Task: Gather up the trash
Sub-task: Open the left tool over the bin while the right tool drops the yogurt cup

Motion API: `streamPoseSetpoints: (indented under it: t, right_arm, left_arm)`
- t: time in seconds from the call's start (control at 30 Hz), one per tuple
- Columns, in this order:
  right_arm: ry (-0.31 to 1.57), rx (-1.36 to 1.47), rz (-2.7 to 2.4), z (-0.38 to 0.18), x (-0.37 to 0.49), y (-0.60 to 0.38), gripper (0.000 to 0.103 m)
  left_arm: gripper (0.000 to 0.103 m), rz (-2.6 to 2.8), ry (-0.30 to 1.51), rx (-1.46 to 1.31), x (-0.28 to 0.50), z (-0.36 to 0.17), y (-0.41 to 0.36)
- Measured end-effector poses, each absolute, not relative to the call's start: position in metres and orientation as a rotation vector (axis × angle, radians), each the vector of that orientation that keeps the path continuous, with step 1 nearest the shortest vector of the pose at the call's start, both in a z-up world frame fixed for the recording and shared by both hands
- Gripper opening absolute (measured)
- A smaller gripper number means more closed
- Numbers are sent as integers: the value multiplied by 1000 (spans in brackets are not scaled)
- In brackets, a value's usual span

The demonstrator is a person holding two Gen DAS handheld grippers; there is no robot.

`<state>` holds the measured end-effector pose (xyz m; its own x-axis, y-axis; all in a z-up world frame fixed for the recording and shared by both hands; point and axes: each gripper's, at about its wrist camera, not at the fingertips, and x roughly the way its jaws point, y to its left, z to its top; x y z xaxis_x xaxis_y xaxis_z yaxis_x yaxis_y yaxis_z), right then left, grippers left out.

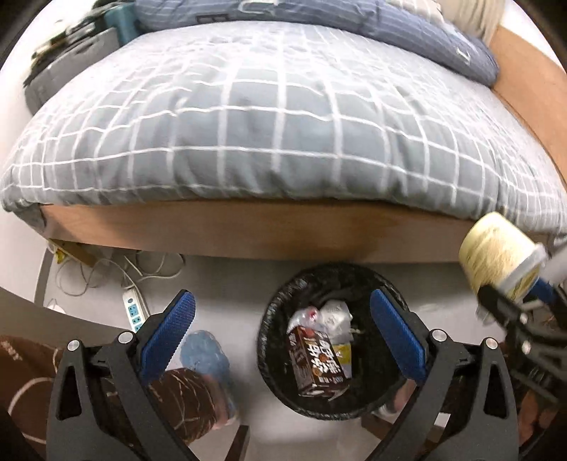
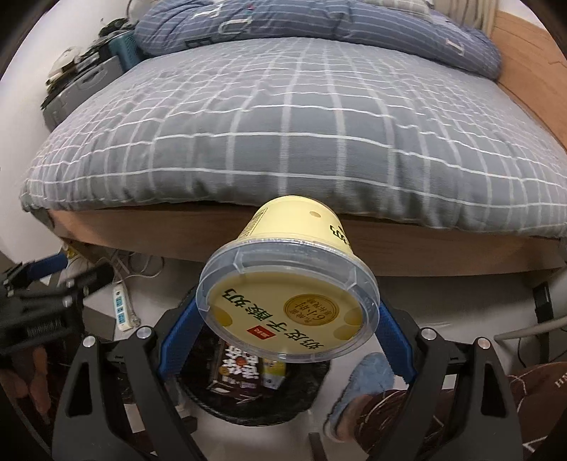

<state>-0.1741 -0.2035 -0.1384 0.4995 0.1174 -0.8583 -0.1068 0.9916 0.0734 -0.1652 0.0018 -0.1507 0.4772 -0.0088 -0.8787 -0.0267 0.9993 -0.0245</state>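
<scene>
While my right gripper (image 2: 288, 312) is clamping a pale yellow lidded cup (image 2: 288, 283) between its blue pads, my left gripper (image 1: 283, 333) is hanging with its jaws spread wide and nothing between them. I am holding the cup tilted, lid toward the camera, above the black-lined trash bin (image 1: 273, 319), which is sitting on the pale floor just in front of the wooden bed frame (image 1: 248, 230). A grey checked duvet (image 1: 265, 124) is bulging over that frame, with a blue striped pillow (image 2: 319, 21) lying behind it.

Left of the bin, a white power strip (image 1: 134, 310) and loose cables (image 1: 106, 269) are trailing across the floor under the bed edge. A foot in a blue slipper (image 2: 368, 383) with a brown patterned trouser leg (image 1: 187, 400) is standing beside the bin.

Inside the bin, a brown drink carton (image 1: 315, 361) is lying on crumpled white wrappers (image 1: 333, 312); its large white characters are showing, but I am not making them out surely. Chinese print is running across the cup lid, upside down, with a small red logo and a gold round seal.

Motion is blurring the cup in the left view, and in the right view the cup is hiding most of the bin. Dark clutter (image 2: 81, 71) left of the bed is too smeared to identify.
</scene>
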Motion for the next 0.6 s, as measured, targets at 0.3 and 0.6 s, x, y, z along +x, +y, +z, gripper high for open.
streamPoseSetpoints:
  t: [0.3, 0.6]
  right_arm:
    - [1082, -28, 198, -151, -171, -160, 85]
    - [1092, -57, 187, -156, -169, -149, 86]
  left_arm:
    - [97, 45, 1041, -40, -170, -146, 29]
    - [97, 62, 1039, -43, -171, -150, 35]
